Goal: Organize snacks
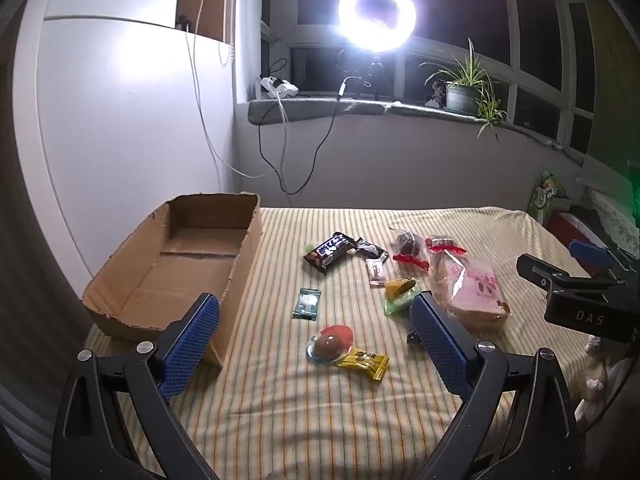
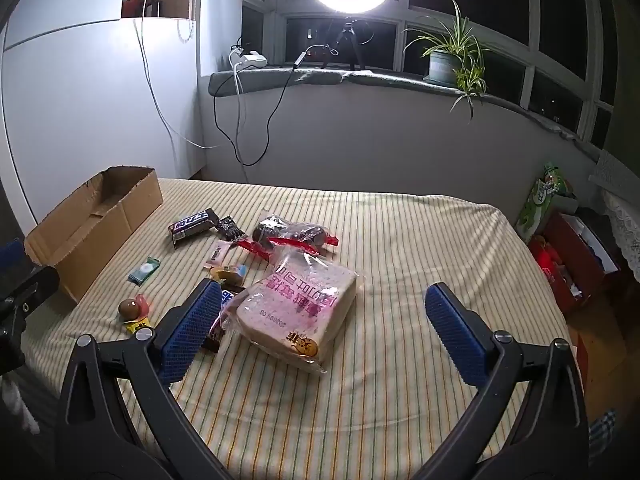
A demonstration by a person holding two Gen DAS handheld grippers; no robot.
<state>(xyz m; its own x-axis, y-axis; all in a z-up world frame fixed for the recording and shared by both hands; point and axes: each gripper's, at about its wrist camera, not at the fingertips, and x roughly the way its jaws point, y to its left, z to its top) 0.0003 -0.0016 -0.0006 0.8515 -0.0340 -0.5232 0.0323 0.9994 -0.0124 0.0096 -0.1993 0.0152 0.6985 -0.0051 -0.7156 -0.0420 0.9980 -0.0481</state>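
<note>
An open cardboard box (image 1: 172,264) lies empty at the left of the striped cloth (image 1: 320,392); it also shows in the right wrist view (image 2: 92,228). Snacks lie scattered: a dark chocolate bar (image 1: 330,250), a green candy (image 1: 307,303), a round chocolate in red wrap (image 1: 331,342), a yellow sachet (image 1: 366,362), a bagged bread loaf (image 2: 300,308) and a bag of dark cakes (image 2: 292,234). My left gripper (image 1: 316,320) is open and empty above the round chocolate. My right gripper (image 2: 324,312) is open and empty, the bread between its fingers.
A ring light (image 1: 376,16) and a potted plant (image 1: 464,88) stand on the windowsill behind. Cables hang down the wall. Boxes and bags (image 2: 568,248) sit on the floor to the right of the table. The right gripper's body (image 1: 576,296) shows at the left view's right edge.
</note>
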